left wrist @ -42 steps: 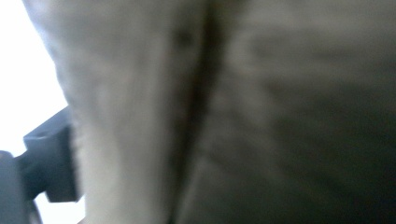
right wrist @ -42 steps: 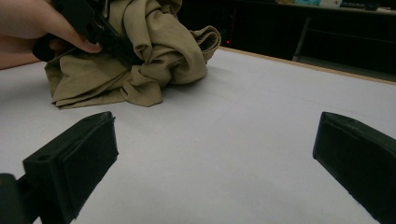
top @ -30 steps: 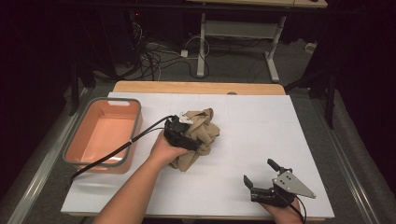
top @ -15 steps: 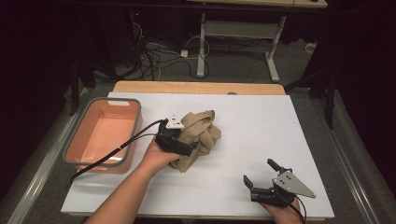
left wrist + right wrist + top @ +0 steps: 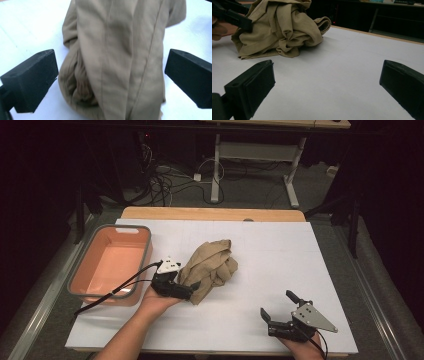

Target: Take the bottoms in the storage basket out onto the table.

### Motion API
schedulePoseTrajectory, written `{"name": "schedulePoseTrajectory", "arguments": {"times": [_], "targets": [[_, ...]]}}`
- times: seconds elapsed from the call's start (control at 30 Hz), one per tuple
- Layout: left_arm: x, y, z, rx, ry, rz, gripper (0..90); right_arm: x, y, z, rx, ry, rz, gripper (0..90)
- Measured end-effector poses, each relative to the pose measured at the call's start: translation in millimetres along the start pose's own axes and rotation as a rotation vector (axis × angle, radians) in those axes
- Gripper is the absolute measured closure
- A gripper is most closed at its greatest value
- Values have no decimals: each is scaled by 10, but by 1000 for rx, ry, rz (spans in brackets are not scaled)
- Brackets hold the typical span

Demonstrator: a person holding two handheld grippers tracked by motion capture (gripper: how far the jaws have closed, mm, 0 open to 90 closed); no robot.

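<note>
One crumpled tan cloth (image 5: pixel 210 267) lies on the white desk (image 5: pixel 280 250), about midway between its left and right edges. One salmon tub (image 5: pixel 112 265) with a grey rim sits at the desk's left edge. There are two claws. The left claw (image 5: pixel 186 290) is at the cloth's near-left side, its jaws spread wide with the fabric (image 5: pixel 112 60) between them, not pinched. The right claw (image 5: pixel 280 307) rests near the desk's front right corner, jaws wide on nothing. Since a second ago the left claw has drawn back toward the left, off the top of the cloth; the right one has not moved.
</note>
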State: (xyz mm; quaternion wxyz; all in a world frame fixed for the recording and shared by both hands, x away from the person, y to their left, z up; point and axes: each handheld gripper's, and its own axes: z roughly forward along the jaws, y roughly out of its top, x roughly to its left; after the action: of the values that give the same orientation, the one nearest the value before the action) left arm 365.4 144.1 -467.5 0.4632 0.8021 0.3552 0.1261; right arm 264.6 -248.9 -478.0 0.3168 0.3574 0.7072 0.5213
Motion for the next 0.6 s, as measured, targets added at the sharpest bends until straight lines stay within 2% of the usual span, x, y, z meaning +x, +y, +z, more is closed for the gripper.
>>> {"name": "schedulePoseTrajectory", "arguments": {"times": [0.17,0.4,0.5,0.6], "targets": [[-37,-164,-113,-20,1,9,0,2,-2,-1,0,-1,0,8],[-106,-350,-320,-79,-3,-2,0,13,-3,1,2,-1,3,8],[-140,-405,-384,-99,11,-6,0,22,-2,-1,0,-1,5,8],[-183,-472,-442,-117,2,-11,0,29,-1,0,-1,-1,3,8]]}}
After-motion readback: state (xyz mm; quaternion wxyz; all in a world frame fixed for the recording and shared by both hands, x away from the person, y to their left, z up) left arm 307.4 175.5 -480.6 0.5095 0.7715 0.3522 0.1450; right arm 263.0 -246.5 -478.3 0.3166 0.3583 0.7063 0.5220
